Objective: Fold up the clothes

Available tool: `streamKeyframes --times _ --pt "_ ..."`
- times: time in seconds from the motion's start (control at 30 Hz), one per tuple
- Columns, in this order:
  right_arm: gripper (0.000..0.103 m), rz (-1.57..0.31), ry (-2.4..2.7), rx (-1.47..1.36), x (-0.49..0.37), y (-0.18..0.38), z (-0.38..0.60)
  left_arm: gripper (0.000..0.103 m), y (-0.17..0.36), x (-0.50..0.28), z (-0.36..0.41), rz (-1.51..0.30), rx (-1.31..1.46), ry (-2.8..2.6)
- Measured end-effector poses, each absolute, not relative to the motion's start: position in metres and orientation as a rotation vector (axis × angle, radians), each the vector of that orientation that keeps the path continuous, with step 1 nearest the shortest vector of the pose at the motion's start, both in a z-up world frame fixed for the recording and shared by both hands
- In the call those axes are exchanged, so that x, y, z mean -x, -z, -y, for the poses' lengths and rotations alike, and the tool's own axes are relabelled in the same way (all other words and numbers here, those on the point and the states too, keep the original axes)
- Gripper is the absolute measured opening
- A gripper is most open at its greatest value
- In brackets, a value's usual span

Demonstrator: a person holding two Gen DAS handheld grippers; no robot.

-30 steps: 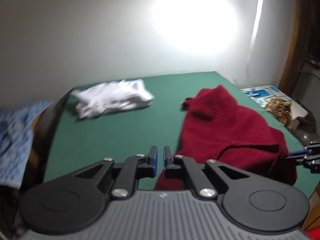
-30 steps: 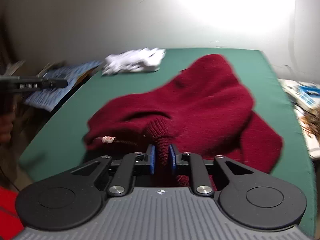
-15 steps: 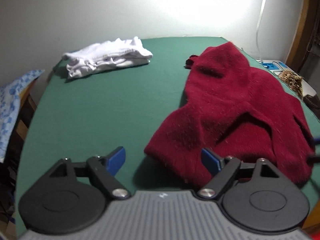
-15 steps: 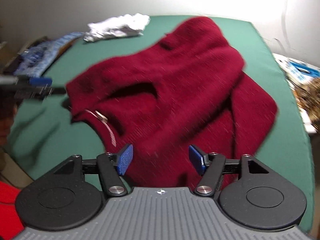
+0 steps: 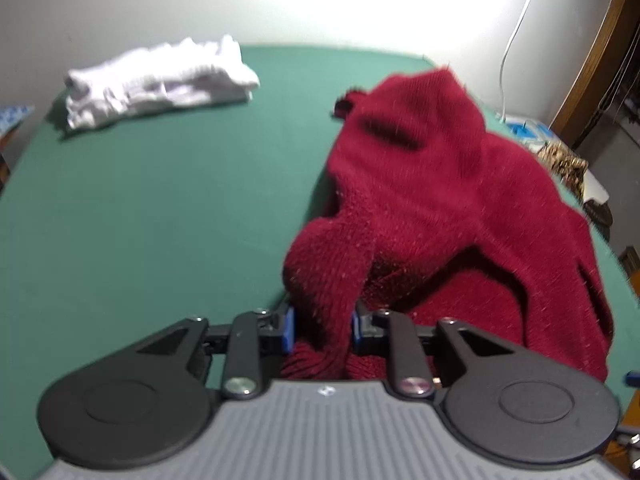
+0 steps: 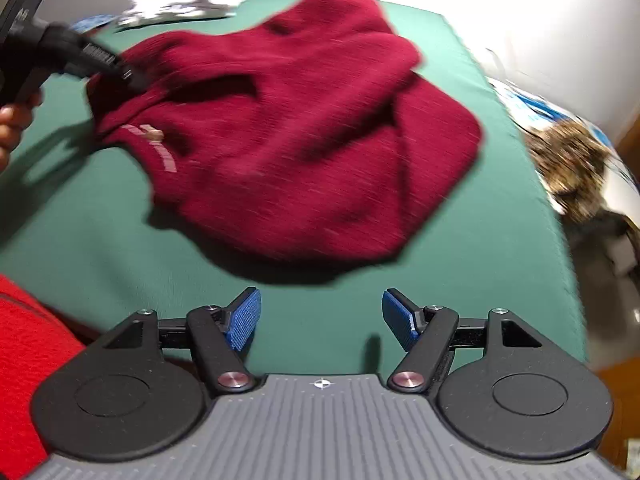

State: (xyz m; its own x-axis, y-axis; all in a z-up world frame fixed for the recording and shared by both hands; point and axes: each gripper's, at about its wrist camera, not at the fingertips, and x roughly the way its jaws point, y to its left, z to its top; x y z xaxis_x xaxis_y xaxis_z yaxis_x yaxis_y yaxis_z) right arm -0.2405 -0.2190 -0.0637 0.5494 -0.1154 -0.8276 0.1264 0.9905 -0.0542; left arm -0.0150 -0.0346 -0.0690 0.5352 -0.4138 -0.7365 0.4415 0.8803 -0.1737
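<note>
A dark red knitted sweater [image 5: 432, 200] lies crumpled on the green table [image 5: 160, 208]. My left gripper [image 5: 323, 330] is shut on a bunched fold of the sweater at its near left edge. In the right wrist view the same sweater [image 6: 288, 136] spreads across the table [image 6: 500, 220], and the left gripper [image 6: 132, 74] shows at the sweater's upper left corner. My right gripper [image 6: 321, 318] stands open over bare green cloth, just short of the sweater's near hem, with nothing between its blue pads.
A folded white garment [image 5: 160, 80] sits at the far left of the table, near the wall. Beyond the right table edge lie a brown patterned item [image 6: 576, 168] and blue-printed things. A red sleeve [image 6: 28, 360] and a hand [image 6: 10, 128] show at left.
My left gripper went from shut empty to open, then shut on the sweater's edge. My right gripper let go of the sweater, opened and drew back toward the near table edge.
</note>
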Motion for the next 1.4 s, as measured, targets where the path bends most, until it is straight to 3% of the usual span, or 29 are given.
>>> streamKeyframes --times 0.2,0.3,0.33,0.37,0.4,0.47,0.7,0.8,0.9,1.1,1.23,1.3,1.4 --pt "0.075 -0.951 0.202 -0.108 0.211 0.076 0.231 0.02 0.026 0.043 -0.008 -0.765 0.006 0.493" --pt "0.071 -0.912 0.234 -0.152 0.199 0.083 0.235 0.02 0.009 0.061 -0.03 -0.735 0.023 0.484" --pt "0.056 -0.89 0.242 -0.167 0.196 0.083 0.235 0.02 0.005 0.067 -0.035 -0.726 0.017 0.481" --pt "0.028 -0.87 0.249 -0.184 0.194 0.083 0.236 0.019 0.002 0.073 -0.041 -0.719 0.011 0.48" --pt "0.022 -0.858 0.248 -0.216 0.191 0.082 0.237 0.019 -0.001 0.079 -0.047 -0.713 0.006 0.48" --pt "0.021 -0.817 0.233 -0.313 0.188 0.075 0.239 0.019 -0.008 0.09 -0.059 -0.701 -0.006 0.481" --pt "0.02 -0.608 0.133 -0.346 0.207 0.029 0.215 0.018 -0.032 0.129 -0.102 -0.66 -0.045 0.482" --pt "0.02 -0.582 0.179 -0.386 0.219 0.026 0.215 0.03 -0.023 0.133 -0.112 -0.689 -0.055 0.476" --pt "0.02 -0.605 0.288 -0.432 0.231 0.035 0.226 0.024 0.0 0.129 -0.116 -0.752 -0.06 0.464" --pt "0.023 -0.748 0.42 -0.399 0.242 0.06 0.234 0.038 0.042 0.139 -0.118 -0.882 -0.098 0.485" --pt "0.04 -0.806 0.426 -0.359 0.248 0.064 0.226 0.058 0.049 0.165 -0.114 -0.856 -0.231 0.457" --pt "0.041 -0.829 0.407 -0.366 0.248 0.064 0.23 0.063 0.053 0.178 -0.108 -0.852 -0.308 0.466" --pt "0.041 -0.859 0.34 -0.436 0.25 0.059 0.238 0.063 0.061 0.192 -0.092 -0.904 -0.345 0.547"
